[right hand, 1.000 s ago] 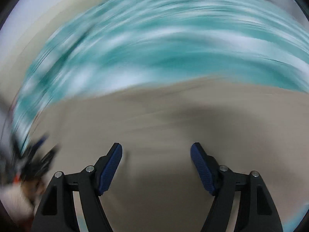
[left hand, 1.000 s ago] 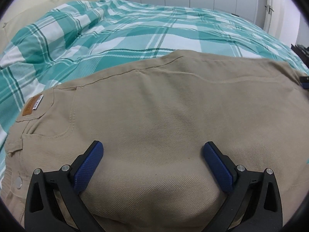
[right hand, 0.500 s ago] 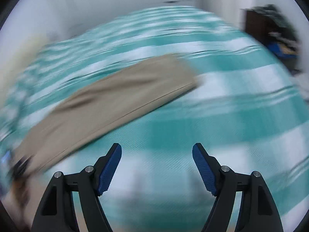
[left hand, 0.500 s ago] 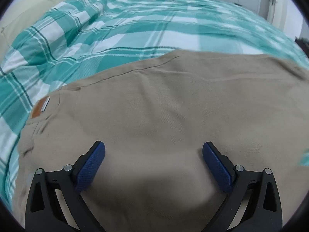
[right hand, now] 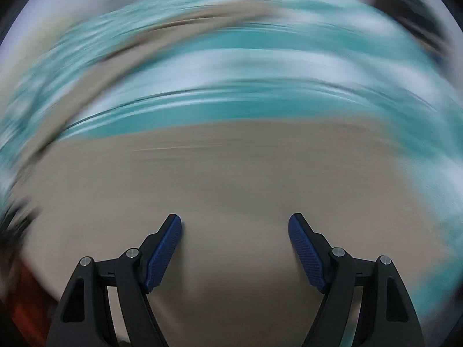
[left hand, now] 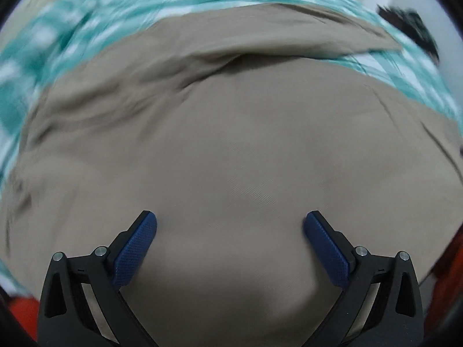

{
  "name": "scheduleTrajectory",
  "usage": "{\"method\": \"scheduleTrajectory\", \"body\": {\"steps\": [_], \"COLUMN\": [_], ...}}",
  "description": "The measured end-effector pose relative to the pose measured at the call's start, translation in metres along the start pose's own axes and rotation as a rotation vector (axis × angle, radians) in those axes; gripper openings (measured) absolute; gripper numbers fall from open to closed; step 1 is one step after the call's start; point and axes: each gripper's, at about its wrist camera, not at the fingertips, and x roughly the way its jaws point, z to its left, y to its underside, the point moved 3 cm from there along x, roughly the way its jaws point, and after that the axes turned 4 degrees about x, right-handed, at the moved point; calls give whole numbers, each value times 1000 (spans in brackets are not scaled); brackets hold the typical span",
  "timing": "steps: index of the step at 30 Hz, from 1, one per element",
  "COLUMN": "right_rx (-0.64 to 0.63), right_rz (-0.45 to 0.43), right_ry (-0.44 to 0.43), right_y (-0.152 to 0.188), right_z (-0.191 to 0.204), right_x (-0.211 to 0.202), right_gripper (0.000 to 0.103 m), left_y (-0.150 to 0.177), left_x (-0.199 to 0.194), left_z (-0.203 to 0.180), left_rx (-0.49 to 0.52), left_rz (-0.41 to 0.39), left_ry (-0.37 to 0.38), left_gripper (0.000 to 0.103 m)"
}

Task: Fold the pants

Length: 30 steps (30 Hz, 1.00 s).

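Note:
Tan pants [left hand: 231, 133] lie spread on a teal and white checked bed cover [left hand: 95, 29]. In the left wrist view the cloth fills most of the frame, with a fold ridge [left hand: 237, 55] across its far part. My left gripper [left hand: 230, 225] is open just above the cloth, holding nothing. The right wrist view is heavily blurred; tan cloth [right hand: 231, 190] fills its lower half. My right gripper [right hand: 235, 228] is open over that cloth, holding nothing. A further strip of tan cloth [right hand: 202, 20] shows far off.
The checked bed cover [right hand: 260, 92] runs beyond the pants in both views. A dark blurred shape [left hand: 411, 31] sits at the upper right past the bed. Something orange-red [left hand: 20, 315] shows at the lower left edge.
Both grippers have swung fast. The left view turned, so the waistband label is gone and a fold ridge appears. The right gripper moved from over the bare cover to over tan cloth.

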Motion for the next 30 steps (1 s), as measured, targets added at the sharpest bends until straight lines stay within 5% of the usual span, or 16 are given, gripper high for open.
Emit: {"method": "scheduleTrajectory", "body": {"steps": [4,9,11,15,19,21,24,26,30], "right_rx": [77,100,136,14,-173,-241,-306,-362,-424], "right_rz": [-65,-158,-186,-166,-115,-92,-78,-82,-68], "right_ry": [179,265,187,73,-77,-186,-289,-350,-393], "right_y": [8,17,18,3,-26,-47,-77,-101,-147], "right_z": [-87,-70,-49,24,130,186,254,303,363], "right_x": [-22,-55,-72,-98,-103,-97,-77,-51,22], "right_gripper": [72,73,74,80,84,84,84,84,84], "left_y": [-2,-23,-39,-107,-153,-158,-133,-124,-124], "left_x": [-2,-18,-32,-38,1,37,87,85,87], "left_z": [1,-5,-2,27,67,88,112,112,109], "left_rx": [1,-20,-32,-116,-182,-201,-202,-209,-198], "left_rz": [7,-1,-65,-184,-214,-183,-97,-187,-192], "left_ry": [-26,-22,-2,-27,-143,-232,-243,-219,-236], "left_gripper": [103,101,101,102,102,102,102,102,102]}}
